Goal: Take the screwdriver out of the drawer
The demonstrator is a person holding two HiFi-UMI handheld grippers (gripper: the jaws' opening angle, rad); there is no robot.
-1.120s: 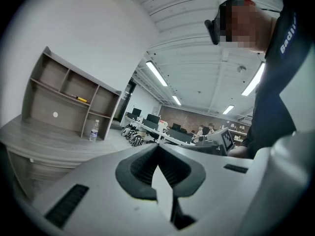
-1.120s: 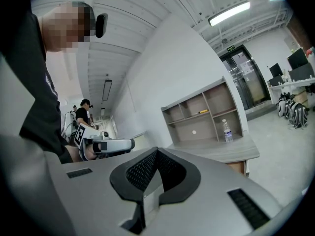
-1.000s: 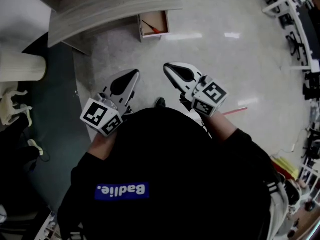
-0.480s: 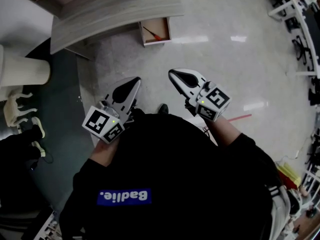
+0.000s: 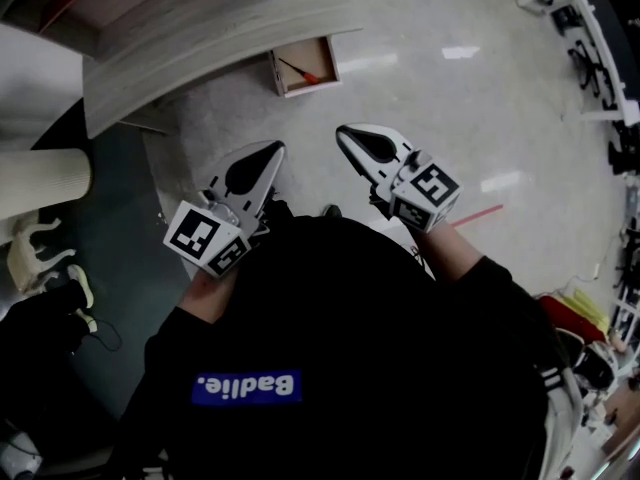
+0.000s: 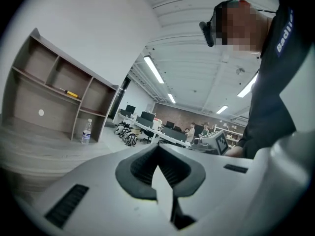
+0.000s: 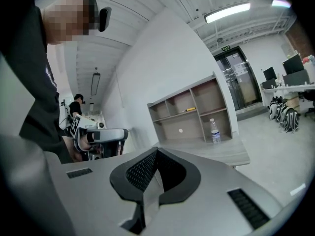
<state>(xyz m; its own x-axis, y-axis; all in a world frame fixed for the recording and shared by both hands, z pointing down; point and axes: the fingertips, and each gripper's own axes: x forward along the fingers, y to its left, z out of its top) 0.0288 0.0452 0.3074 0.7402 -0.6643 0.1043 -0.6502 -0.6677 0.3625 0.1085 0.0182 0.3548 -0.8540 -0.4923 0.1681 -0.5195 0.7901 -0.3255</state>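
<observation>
In the head view a small wooden drawer [image 5: 275, 73] stands pulled out from the grey desk [image 5: 200, 38], far ahead on the floor side. The screwdriver [image 5: 300, 71], thin with an orange-red handle, lies inside it. My left gripper [image 5: 272, 148] and right gripper [image 5: 343, 133] are held side by side in front of the person's black sweater, well short of the drawer, both pointing toward it. Both are shut and hold nothing. The left gripper view shows its jaws [image 6: 158, 146] closed on each other; the right gripper view shows the same [image 7: 157, 150].
A wooden shelf unit [image 7: 192, 112] with a water bottle [image 7: 214, 131] stands on the desk. A white ribbed cylinder [image 5: 40, 183] is at the left beside a dark floor area [image 5: 110, 228]. Office desks and chairs [image 5: 590, 38] line the right. A red strip [image 5: 478, 215] marks the floor.
The person and both grippers have moved a little across the floor near the desk; the drawer sits slightly lower in the head view. Both jaws stay shut.
</observation>
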